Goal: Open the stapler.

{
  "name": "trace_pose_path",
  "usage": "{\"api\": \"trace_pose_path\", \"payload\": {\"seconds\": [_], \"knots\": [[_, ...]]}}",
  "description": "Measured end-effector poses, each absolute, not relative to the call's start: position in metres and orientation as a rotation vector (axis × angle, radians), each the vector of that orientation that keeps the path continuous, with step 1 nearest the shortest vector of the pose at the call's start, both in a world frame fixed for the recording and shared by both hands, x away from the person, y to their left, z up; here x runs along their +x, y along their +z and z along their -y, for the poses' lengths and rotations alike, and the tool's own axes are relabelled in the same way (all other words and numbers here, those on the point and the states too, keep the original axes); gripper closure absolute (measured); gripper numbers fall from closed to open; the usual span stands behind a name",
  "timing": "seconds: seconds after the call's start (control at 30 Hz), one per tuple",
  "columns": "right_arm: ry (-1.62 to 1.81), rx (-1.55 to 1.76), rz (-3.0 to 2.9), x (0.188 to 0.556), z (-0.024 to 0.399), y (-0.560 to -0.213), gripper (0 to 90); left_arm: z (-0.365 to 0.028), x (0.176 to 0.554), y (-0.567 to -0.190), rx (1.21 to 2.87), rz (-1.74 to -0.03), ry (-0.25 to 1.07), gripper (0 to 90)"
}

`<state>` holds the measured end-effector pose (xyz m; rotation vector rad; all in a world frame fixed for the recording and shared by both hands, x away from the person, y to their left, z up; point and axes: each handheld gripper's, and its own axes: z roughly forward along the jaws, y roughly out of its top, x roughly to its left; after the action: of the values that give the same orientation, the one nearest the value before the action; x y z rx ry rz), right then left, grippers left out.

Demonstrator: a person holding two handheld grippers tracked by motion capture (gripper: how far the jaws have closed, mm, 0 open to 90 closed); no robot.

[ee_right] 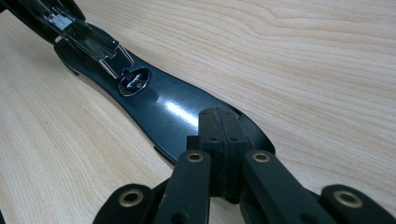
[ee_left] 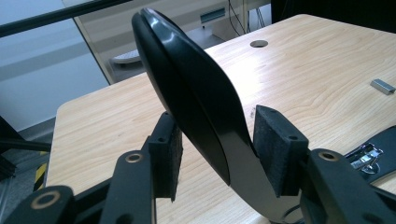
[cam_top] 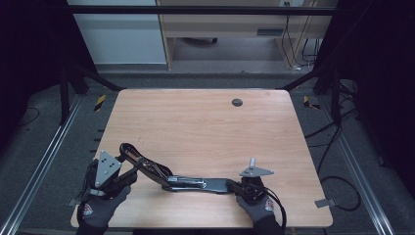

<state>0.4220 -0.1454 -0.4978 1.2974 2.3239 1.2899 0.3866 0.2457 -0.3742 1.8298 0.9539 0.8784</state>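
Observation:
A black stapler [cam_top: 195, 184] lies swung open near the table's front edge, its base flat on the wood. Its metal staple rail [ee_right: 88, 35] is exposed, and the top cover [ee_left: 187, 88] slants up toward the left. My left gripper [cam_top: 133, 163] straddles that raised cover. Its pads [ee_left: 280, 149] stand beside the cover on either side without visibly pressing on it, so the jaws are open. My right gripper [ee_right: 219, 121] has its pads shut flat together, and their tips rest on the rounded near end of the stapler base [ee_right: 168, 112].
A round cable hole [cam_top: 237, 102] sits at the far middle of the wooden table [cam_top: 195, 127]. A small grey metal block [ee_left: 383, 86] lies on the wood beyond the stapler. Black frame bars and cables surround the table.

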Motion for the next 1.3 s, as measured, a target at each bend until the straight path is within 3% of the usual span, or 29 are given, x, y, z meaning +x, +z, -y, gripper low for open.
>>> {"api": "trace_pose_path", "payload": {"seconds": [1.3], "knots": [[1.268, 1.275, -2.332, 0.422, 0.144, -0.497, 90.0, -0.263, 0.389, -0.386, 1.864, -1.016, 0.916, 40.0]]}}
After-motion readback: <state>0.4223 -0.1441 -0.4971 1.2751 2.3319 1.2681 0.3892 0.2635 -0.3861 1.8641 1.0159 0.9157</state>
